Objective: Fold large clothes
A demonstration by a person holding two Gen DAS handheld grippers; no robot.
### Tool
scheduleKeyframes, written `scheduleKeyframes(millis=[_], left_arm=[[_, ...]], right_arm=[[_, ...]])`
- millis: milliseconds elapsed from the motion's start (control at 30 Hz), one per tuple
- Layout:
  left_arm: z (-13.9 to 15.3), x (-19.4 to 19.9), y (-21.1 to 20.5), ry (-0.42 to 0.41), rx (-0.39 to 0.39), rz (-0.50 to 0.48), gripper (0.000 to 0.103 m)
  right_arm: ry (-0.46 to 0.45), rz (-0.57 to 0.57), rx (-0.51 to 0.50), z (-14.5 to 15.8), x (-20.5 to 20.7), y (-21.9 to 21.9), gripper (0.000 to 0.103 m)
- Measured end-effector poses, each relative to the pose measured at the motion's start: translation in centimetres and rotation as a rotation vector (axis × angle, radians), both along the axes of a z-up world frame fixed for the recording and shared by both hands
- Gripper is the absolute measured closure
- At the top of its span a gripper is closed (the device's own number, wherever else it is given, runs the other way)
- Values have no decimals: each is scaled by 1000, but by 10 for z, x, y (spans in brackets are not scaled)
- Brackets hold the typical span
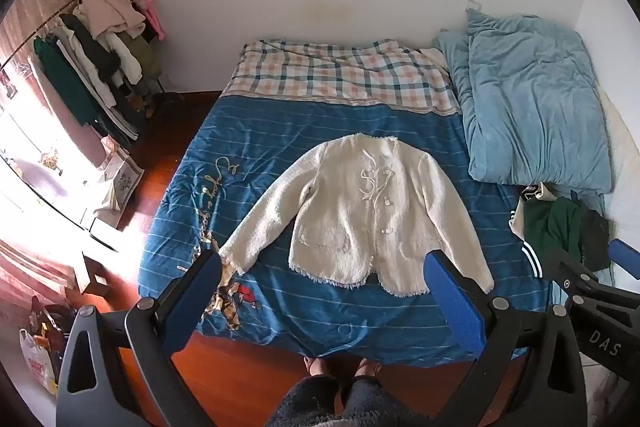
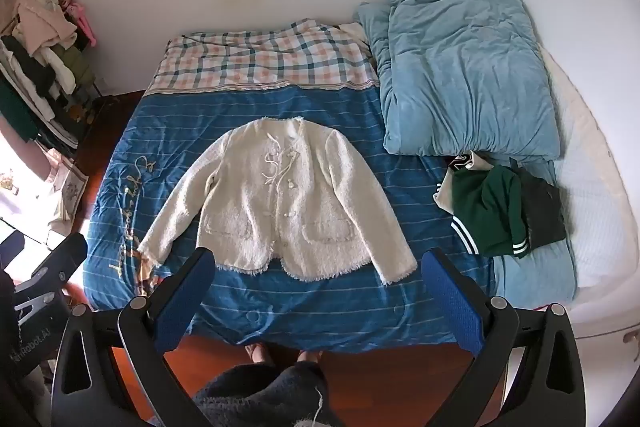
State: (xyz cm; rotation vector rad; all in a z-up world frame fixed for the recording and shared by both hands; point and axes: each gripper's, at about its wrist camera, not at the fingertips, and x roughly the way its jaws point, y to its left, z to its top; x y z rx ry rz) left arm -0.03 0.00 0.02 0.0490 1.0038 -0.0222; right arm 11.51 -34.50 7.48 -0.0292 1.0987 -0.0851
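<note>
Jacket flat on the bed, ahead of two empty claws

Cream jacket (image 1: 362, 211) lies face up and spread out on the blue striped bedspread (image 1: 260, 131), roughly in the middle of the bed. Its long axis runs straight away from the person: collar at the far end toward the wall, fringed hem at the near edge. Both sleeves slant outward and toward the viewer, so the cuffs are its nearest parts.

The left claw (image 1: 324, 303) hangs above the near edge of the bed with its blue pads wide apart and nothing between them. The left cuff (image 1: 230, 259) sits just beside its left pad in this view, though the fisheye makes true height above the cloth hard to judge.

The right claw (image 2: 318, 299) is likewise spread apart and empty, and the right cuff (image 2: 398, 267) lies just ahead of it, slightly inside its right pad.

Each claw is therefore nearer its own sleeve, which suits a two-sided start, folding the sleeves in across the chest.

A green garment (image 2: 496, 215) lies well apart on the right, below a pale blue duvet (image 2: 464, 67).
</note>
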Motion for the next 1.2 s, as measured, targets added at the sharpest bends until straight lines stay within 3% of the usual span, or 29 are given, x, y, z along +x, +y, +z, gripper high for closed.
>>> scheduleKeyframes(millis=[733,1200], left_arm=[[-1,1,-1,8,-2,0,0],[14,8,-6,5,-4,1,0]], right_arm=[[3,1,1,3,1,-1,0],[1,5,-2,5,2,-1,0]])
